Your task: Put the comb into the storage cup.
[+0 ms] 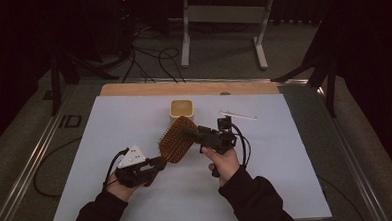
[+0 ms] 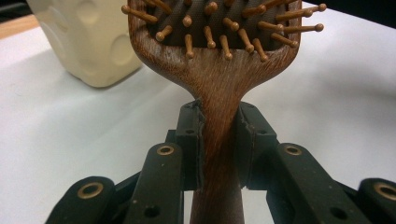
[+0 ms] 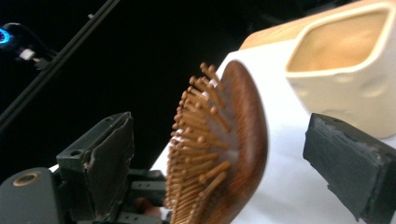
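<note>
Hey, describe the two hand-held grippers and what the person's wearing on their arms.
Both are black. The left hand-held gripper has a grey three-cornered plate on top and jaw links with brass-coloured rivets. The right hand-held gripper has worn dark pads. A black cable trails from each. The sleeves are dark and long.

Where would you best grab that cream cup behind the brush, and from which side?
Probably by one wall of the cream cup, coming straight down from above. It stands upright with its mouth open, so one jaw can go inside and one outside. The hairbrush held by the left gripper crowds its near side.
</note>
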